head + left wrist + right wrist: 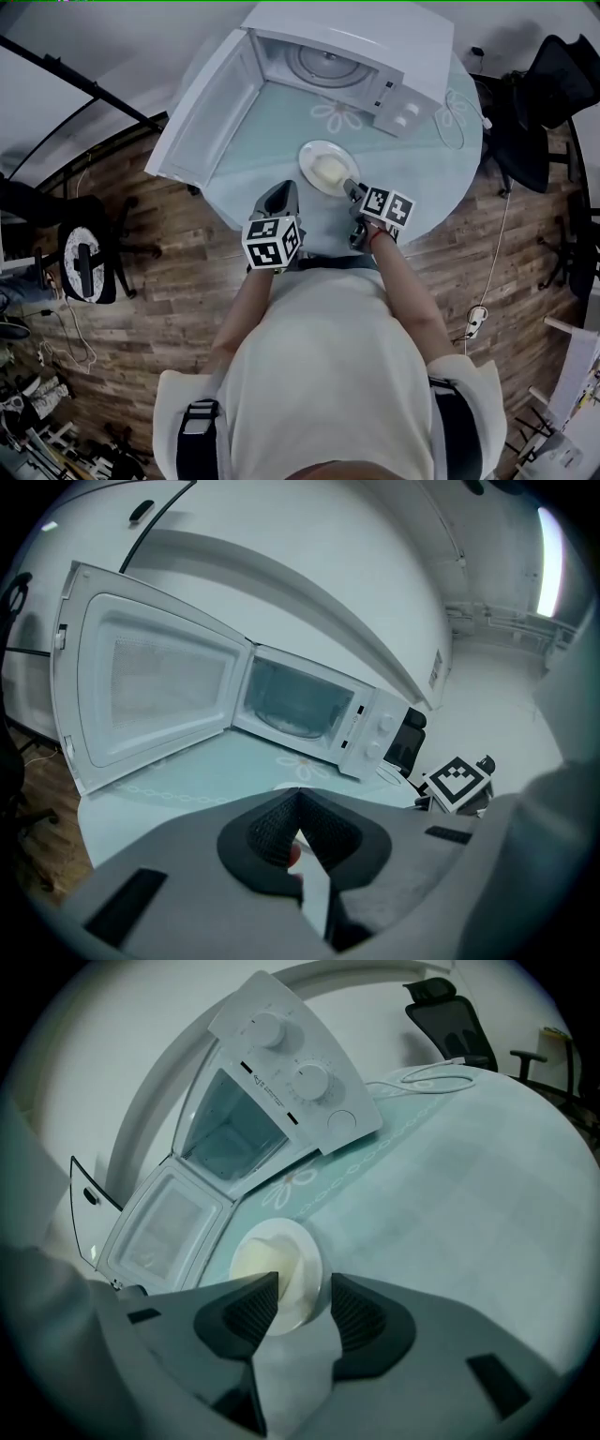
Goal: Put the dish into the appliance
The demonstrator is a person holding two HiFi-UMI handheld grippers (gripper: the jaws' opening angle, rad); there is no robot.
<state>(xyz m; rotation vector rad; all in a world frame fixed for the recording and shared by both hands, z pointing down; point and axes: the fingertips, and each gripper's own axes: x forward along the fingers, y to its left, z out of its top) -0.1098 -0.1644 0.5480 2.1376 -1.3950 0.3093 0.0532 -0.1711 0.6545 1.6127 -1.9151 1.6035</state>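
Dish (328,169) is set on the round table (441,164), just past the two grippers. Nearest, the left gripper (298,794) is shut, with nothing held in it. The right gripper (305,1283) is wide open, and the near rim of the dish is seen between its jaws, not yet pinched, it seems. The rim should be gripped well and the dish kept flat. Then it can be carried toward 12 o'clock, past the door (202,103) swung out at 10 o'clock, into the open microwave (375,47).
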